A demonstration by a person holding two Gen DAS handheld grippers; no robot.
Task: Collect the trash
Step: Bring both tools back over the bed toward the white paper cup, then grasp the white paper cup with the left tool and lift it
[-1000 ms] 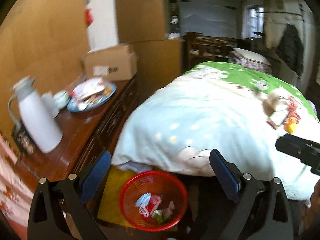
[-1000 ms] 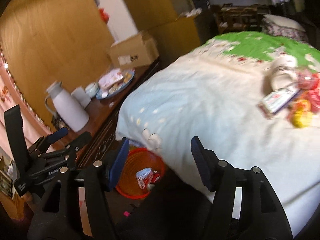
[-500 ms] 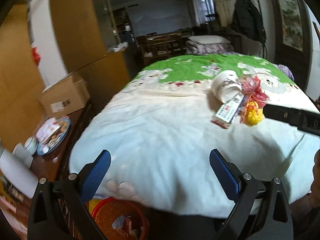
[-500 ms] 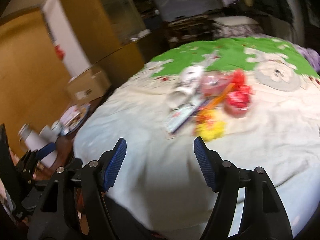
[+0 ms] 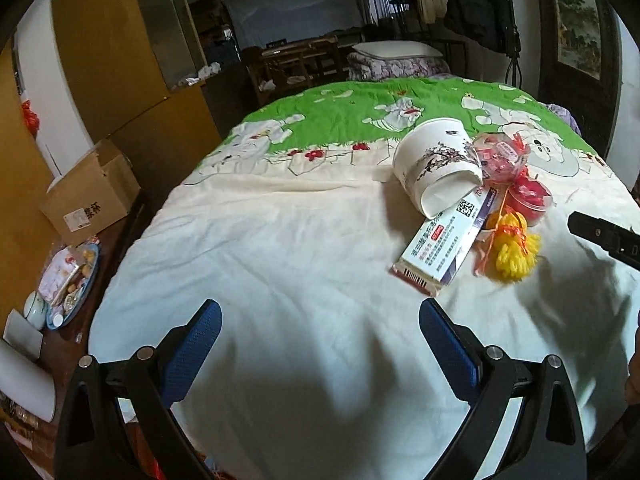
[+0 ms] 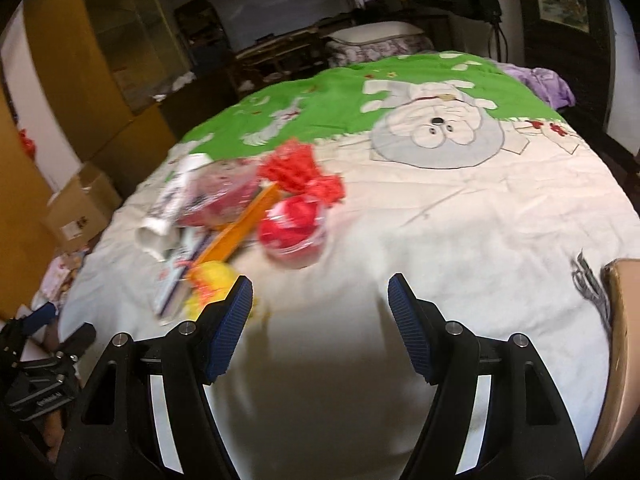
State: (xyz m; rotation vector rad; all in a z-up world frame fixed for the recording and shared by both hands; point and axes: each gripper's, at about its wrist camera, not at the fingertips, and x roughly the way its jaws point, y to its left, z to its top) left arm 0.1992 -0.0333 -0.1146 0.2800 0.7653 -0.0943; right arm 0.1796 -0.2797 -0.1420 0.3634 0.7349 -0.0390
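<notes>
Trash lies in a heap on the bed: a tipped white paper cup [image 5: 438, 164], a flat white carton [image 5: 444, 242], a yellow tassel [image 5: 514, 246], a red-filled plastic cup [image 5: 530, 196] and a clear bag of pink sweets [image 5: 502, 154]. My left gripper [image 5: 320, 344] hangs open over bare quilt, nearer than the heap and left of it. My right gripper [image 6: 320, 312] is open, its jaws widening with nothing between them; the red cup [image 6: 294, 232] lies just beyond it, the yellow tassel [image 6: 212, 280] by its left fingertip, red crinkled wrap [image 6: 300, 172] farther off.
The white and green quilt [image 5: 304, 240] covers the bed. At the left stands a wooden dresser with a cardboard box [image 5: 86, 196] and a plate of snacks [image 5: 70, 280]. A brown box edge [image 6: 620, 340] sits at the right. Furniture and hanging coats fill the back.
Both views swung from the red basket and dresser beside the bed to the trash heap on the quilt. The basket has left view. The right gripper's jaws stand wider apart.
</notes>
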